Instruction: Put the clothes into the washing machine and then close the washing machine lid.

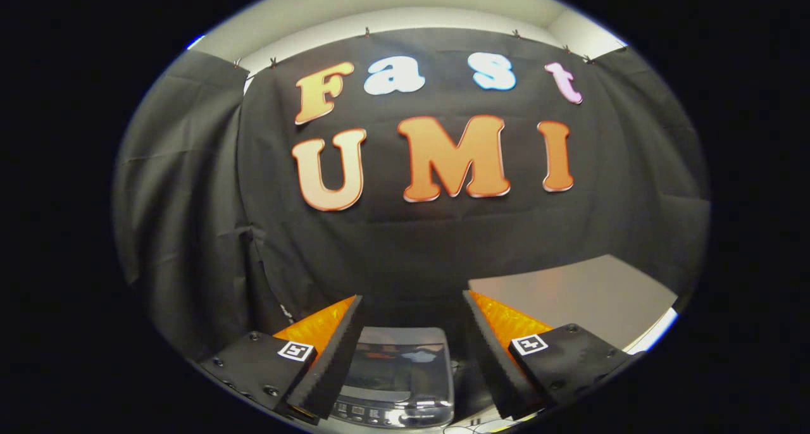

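Gripper view | gripper [412, 301] jaws spread, I hold nothing | washer [398, 377] at bottom centre between fingers, lid [397, 361] down | clothes: I cannot locate | fits both loaded-and-closed and unloaded.

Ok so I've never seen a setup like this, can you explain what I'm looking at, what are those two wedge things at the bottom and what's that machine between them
The picture comes from a wide-angle camera mounted on a hand-held gripper, looking forward along it. The two wedge shapes are its fingers; they stand apart with nothing between them, so the gripper is open and holds nothing. Seen below, in the gap between them, is a top-loading washing machine with a glossy lid that looks shut, and a strip of controls on the near edge. To the right, beyond the fingers, is a pale flat table surface. The dark cloth behind everything is the booth's wall. I see no clothes here.
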Motion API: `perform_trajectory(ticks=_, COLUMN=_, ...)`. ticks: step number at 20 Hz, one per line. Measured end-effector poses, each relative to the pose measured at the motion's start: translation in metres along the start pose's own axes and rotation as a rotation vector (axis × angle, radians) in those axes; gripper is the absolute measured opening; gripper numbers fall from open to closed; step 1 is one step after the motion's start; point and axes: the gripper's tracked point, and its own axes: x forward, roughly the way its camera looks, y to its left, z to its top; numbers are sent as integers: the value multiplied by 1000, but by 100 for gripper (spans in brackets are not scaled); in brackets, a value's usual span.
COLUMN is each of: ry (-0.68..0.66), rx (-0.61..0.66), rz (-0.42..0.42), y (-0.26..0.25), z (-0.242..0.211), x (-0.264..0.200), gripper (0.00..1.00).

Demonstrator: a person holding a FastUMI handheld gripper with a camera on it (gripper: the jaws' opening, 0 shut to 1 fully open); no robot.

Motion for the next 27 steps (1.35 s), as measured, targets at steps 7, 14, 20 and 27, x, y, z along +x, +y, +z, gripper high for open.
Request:
perform_trajectory(ticks=7, ry=-60, rx=-62, rz=-51, y=-92, z=51, x=-91, gripper=98)
perform_trajectory(ticks=14, ry=-102, rx=-127, rz=-109, y=-183, z=71, x=-156, gripper=98)
perform_trajectory(ticks=20, ry=-147, rx=-98, rz=-81, y=-209, z=84, x=-175, gripper=98)
perform_trajectory(ticks=27, ry=-158, rx=-80, rz=-73, y=-214, z=92, x=-190, gripper=98)
